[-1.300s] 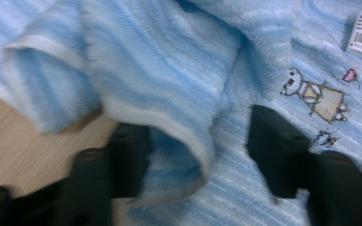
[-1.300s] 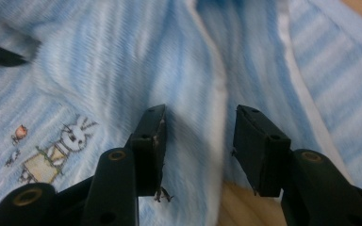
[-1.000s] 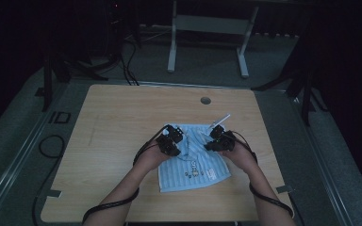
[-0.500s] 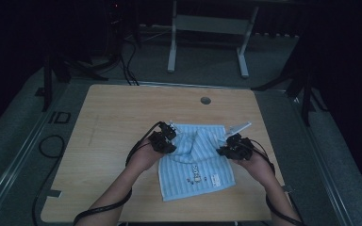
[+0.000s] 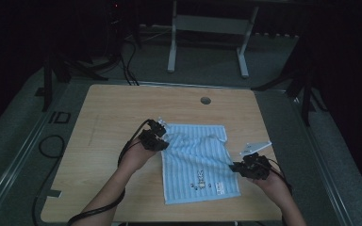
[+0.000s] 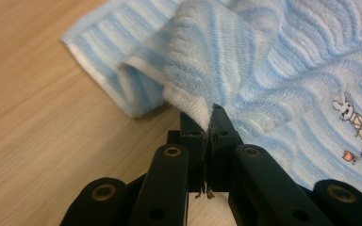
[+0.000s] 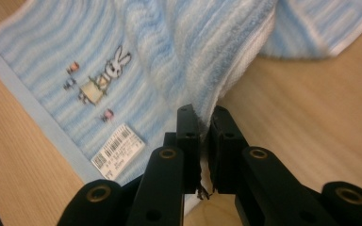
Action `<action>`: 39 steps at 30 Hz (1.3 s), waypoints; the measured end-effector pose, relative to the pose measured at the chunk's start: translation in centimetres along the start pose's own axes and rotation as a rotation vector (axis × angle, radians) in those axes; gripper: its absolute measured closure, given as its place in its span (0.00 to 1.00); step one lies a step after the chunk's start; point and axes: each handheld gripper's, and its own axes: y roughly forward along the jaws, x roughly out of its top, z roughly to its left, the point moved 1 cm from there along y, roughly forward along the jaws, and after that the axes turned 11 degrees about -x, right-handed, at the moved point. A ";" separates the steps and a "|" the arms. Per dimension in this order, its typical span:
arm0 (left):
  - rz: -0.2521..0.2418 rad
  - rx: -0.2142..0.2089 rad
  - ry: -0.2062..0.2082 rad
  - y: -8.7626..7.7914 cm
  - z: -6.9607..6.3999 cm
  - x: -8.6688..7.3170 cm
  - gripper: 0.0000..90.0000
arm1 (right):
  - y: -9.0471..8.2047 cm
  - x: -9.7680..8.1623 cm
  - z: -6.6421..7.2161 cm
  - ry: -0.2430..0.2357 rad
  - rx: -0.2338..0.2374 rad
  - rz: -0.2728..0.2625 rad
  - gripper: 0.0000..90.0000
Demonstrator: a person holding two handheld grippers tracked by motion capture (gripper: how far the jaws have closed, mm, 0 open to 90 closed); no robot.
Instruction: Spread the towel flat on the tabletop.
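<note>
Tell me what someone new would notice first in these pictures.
A pale blue striped towel lies near the middle of the wooden table, with a small rabbit picture and a barcode label near its front edge. The left gripper pinches its far left corner; the right gripper grips its right edge.

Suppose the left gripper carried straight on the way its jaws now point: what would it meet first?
Most likely the towel itself. The left gripper is shut on a raised fold of it, and more striped cloth lies directly beyond the jaws; depth past that is unclear.
</note>
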 end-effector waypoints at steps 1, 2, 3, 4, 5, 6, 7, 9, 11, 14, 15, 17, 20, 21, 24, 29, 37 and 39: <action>0.002 0.000 -0.006 0.3 0.0 0.0 0.96 | 0.3 -0.3 0.0 0.008 0.006 0.012 0.93; 0.015 -0.004 -0.004 0.7 0.1 -0.1 0.96 | 0.7 -0.5 0.1 0.007 0.004 0.023 0.93; 0.024 0.004 -0.004 1.0 0.1 -0.1 0.96 | 1.0 -0.8 0.0 0.013 0.003 0.029 0.92; 0.030 0.018 -0.002 1.2 0.1 -0.2 0.95 | 1.2 -1.0 -0.1 0.024 0.005 0.036 0.90; 0.040 0.029 -0.002 1.4 0.2 -0.2 0.93 | 1.4 -1.1 -0.1 0.027 -0.001 0.043 0.87; 0.047 0.046 -0.002 1.5 0.2 -0.4 0.87 | 1.6 -1.3 -0.2 0.032 -0.019 0.049 0.83; 0.047 0.046 -0.002 1.5 0.2 -0.4 0.83 | 1.6 -1.3 -0.2 0.032 -0.019 0.049 0.83; 0.023 0.059 -0.021 1.2 0.5 -1.2 0.74 | 1.6 -1.7 -0.8 0.054 -0.078 0.069 0.71; -0.006 0.041 -0.040 0.4 0.6 -1.9 0.71 | 1.0 -2.0 -1.2 0.085 -0.087 0.059 0.69; -0.003 0.015 -0.030 -0.3 0.0 -2.6 0.66 | 0.1 -2.1 -1.2 0.086 -0.097 0.036 0.69; 0.002 0.007 -0.015 -0.5 -0.5 -2.9 0.66 | -0.7 -2.1 -0.8 0.081 -0.073 0.017 0.70; 0.039 -0.037 0.043 -0.3 -2.7 -3.7 0.62 | -1.0 -2.1 0.1 0.059 -0.046 0.002 0.70; 0.070 -0.089 0.083 0.9 -4.8 -4.6 0.58 | -0.6 -2.2 1.8 0.010 -0.027 0.014 0.69; 0.089 -0.105 0.099 1.4 -5.5 -5.0 0.56 | -0.3 -2.3 2.2 0.002 -0.016 0.025 0.69; 0.129 -0.127 0.134 2.8 -6.9 -5.8 0.51 | 0.9 -2.7 3.0 -0.039 -0.011 0.065 0.68; 0.167 -0.114 0.148 4.0 -7.3 -6.6 0.48 | 2.5 -3.0 3.5 -0.080 -0.037 0.116 0.68; 0.192 -0.020 0.186 4.9 -5.9 -4.9 0.53 | 3.2 -2.5 2.7 -0.056 -0.055 0.096 0.81; 0.173 -0.011 0.172 5.2 -5.1 -4.1 0.55 | 3.6 -2.2 2.2 -0.046 -0.064 0.093 0.84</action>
